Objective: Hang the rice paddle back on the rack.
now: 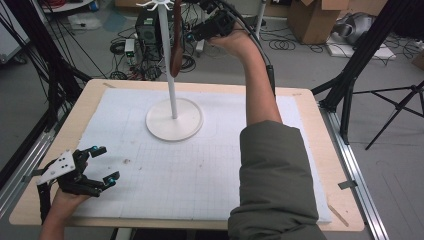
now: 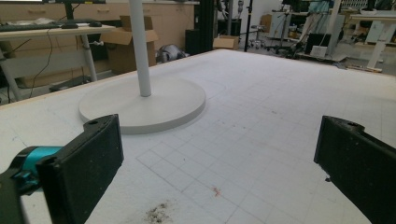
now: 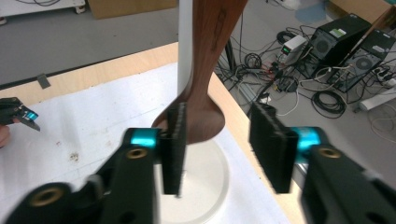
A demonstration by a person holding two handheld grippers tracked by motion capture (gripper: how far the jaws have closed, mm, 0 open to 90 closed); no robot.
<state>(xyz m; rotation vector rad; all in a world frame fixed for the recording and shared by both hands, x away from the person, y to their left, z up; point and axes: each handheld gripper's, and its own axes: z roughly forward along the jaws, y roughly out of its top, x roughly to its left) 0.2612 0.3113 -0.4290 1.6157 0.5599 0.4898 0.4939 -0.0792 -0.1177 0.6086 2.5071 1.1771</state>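
We see open white mat [image 1: 190, 175] across the near table [image 1: 95, 92], free passage there. White stand [image 1: 173, 90] mid-table blocks the far centre; its round base [image 2: 140, 105] lies ahead of the left gripper [image 1: 102, 165]. Brown wooden piece [image 3: 205, 88] hangs beside the pole, possibly touching it.

Overhead looks down; gripper views, perhaps nearer, share stand [image 1: 171, 70].

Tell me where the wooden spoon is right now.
The wooden spoon hangs beside the white stand's pole, far centre of the table in the high view, its bowl just ahead of the open right claw.
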